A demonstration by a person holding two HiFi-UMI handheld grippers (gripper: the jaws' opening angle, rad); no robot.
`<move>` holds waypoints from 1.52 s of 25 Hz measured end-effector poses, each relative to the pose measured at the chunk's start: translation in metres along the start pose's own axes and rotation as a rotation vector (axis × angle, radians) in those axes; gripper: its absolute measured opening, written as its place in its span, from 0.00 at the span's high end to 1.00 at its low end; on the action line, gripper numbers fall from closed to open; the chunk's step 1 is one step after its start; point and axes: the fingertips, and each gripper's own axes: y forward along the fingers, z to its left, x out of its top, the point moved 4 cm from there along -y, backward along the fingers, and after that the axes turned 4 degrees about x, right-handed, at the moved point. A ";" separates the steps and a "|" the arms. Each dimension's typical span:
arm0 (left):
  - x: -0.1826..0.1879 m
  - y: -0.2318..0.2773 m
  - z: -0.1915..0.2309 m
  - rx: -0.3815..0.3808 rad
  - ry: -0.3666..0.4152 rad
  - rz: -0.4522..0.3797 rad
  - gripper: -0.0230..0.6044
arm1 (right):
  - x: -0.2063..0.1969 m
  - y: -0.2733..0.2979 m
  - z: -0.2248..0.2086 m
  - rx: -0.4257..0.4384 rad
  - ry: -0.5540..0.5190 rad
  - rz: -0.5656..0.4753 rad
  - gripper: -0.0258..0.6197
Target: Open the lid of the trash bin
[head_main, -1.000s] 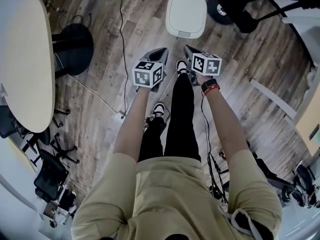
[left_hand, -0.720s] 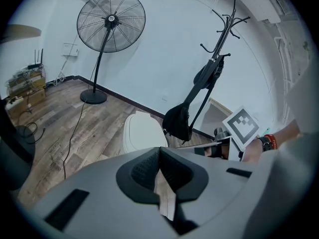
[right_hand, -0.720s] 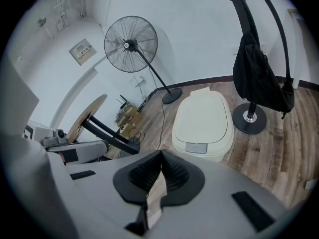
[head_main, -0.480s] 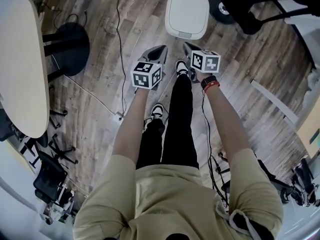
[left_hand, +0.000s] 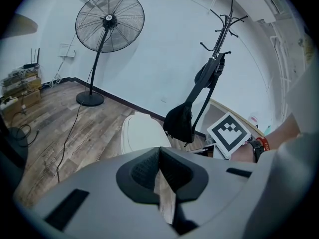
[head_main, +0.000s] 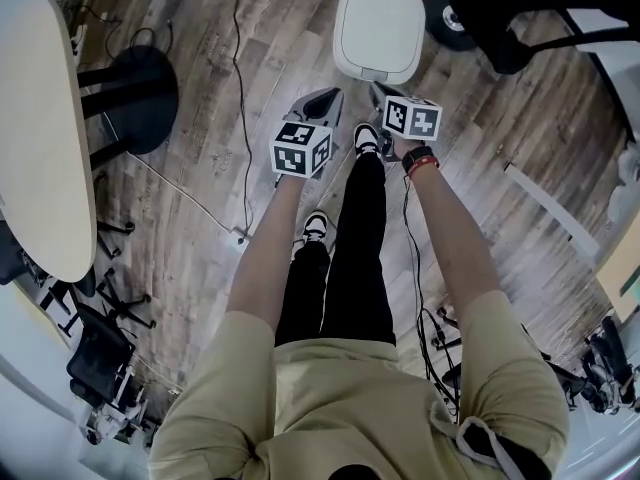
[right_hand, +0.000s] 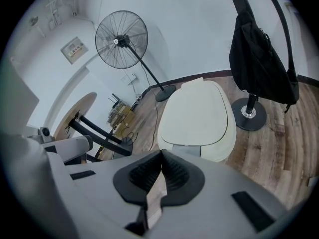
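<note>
On the wooden floor [head_main: 200, 98], just ahead of the person's forward shoe [head_main: 366, 136], stands the white trash bin [head_main: 378, 30], its lid [right_hand: 197, 111] lying flat and shut. Both grippers hover short of the bin and do not touch it. The left gripper [head_main: 326, 96] and the right gripper [head_main: 381, 92] each have jaws pressed together, holding nothing. A black bag [right_hand: 261, 54] hangs just beside the bin.

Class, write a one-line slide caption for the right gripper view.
Shut, empty right gripper aimed at the closed white trash bin on a wooden floor, a standing fan behind it.
</note>
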 end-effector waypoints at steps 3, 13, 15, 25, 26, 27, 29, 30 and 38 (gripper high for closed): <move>-0.004 0.005 0.002 -0.003 0.006 0.003 0.92 | 0.003 0.008 -0.008 -0.009 0.018 -0.012 0.94; -0.019 0.017 0.010 0.002 -0.009 -0.008 0.92 | -0.009 0.029 -0.029 -0.044 0.024 0.017 0.94; -0.022 0.020 0.011 0.002 -0.010 -0.008 0.92 | -0.010 0.032 -0.034 -0.048 0.037 0.017 0.94; -0.027 0.031 0.008 -0.002 -0.020 -0.015 0.92 | -0.013 0.036 -0.048 -0.075 0.048 0.016 0.94; -0.027 0.032 0.007 -0.001 -0.020 -0.015 0.92 | -0.014 0.036 -0.049 -0.076 0.049 0.018 0.94; -0.027 0.032 0.007 -0.001 -0.020 -0.015 0.92 | -0.014 0.036 -0.050 -0.078 0.051 0.021 0.94; -0.028 0.033 0.007 0.000 -0.020 -0.012 0.92 | -0.015 0.037 -0.052 -0.082 0.051 0.026 0.94; -0.028 0.033 0.007 0.000 -0.022 -0.011 0.92 | -0.014 0.037 -0.052 -0.085 0.050 0.028 0.94; -0.030 0.036 0.012 -0.009 -0.034 -0.001 0.92 | -0.012 0.041 -0.054 -0.086 0.058 0.030 0.94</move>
